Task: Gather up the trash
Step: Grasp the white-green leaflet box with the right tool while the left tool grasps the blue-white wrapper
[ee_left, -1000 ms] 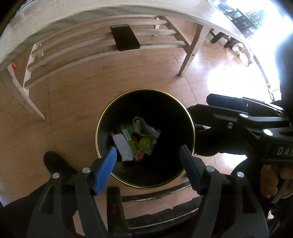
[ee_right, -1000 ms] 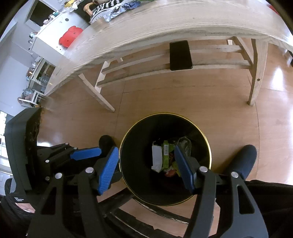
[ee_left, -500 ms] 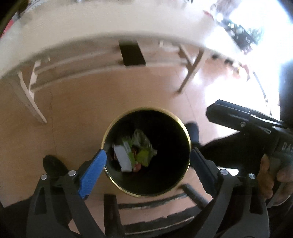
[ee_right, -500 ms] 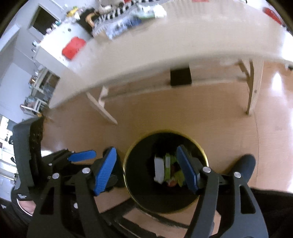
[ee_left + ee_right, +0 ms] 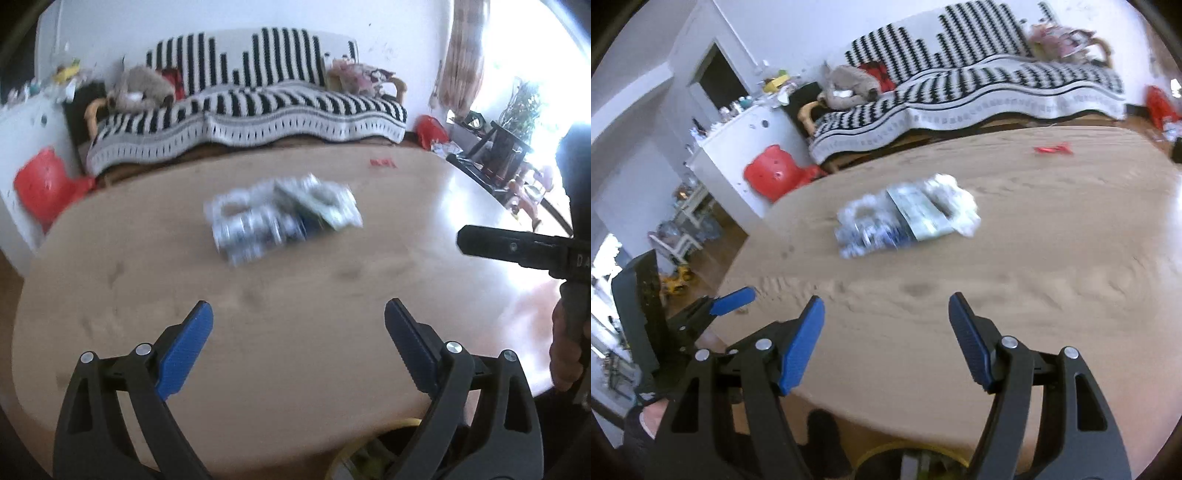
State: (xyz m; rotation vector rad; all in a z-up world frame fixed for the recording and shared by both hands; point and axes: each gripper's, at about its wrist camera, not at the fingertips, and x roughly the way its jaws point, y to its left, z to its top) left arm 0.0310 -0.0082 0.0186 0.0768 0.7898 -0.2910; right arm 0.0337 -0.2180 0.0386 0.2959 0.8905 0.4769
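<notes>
A blurred heap of trash [image 5: 280,218] [image 5: 908,218], clear plastic with blue, white and green packets, lies mid-table on the light wooden table [image 5: 295,295] [image 5: 1052,280]. Further back lies a small red wrapper [image 5: 382,162] [image 5: 1052,148]. My left gripper [image 5: 298,321] hovers over the table's near part, wide open and empty. My right gripper [image 5: 885,306] is also open and empty, short of the heap. Only the gold rim of the black bin [image 5: 369,439] [image 5: 882,448] shows below the table edge. One blue fingertip [image 5: 733,297] of the left gripper shows in the right wrist view.
A black-and-white striped sofa [image 5: 258,110] stands behind the table. A red plastic stool [image 5: 772,177] and a white cabinet [image 5: 738,140] are at the left. A hand [image 5: 565,354] holds the right tool's black frame [image 5: 517,245]. A dark-socked foot [image 5: 823,435] is beside the bin.
Both grippers rose from over the bin to above the tabletop and tilted up. The left jaws spread wider. The bin dropped to the bottom edge of both views.
</notes>
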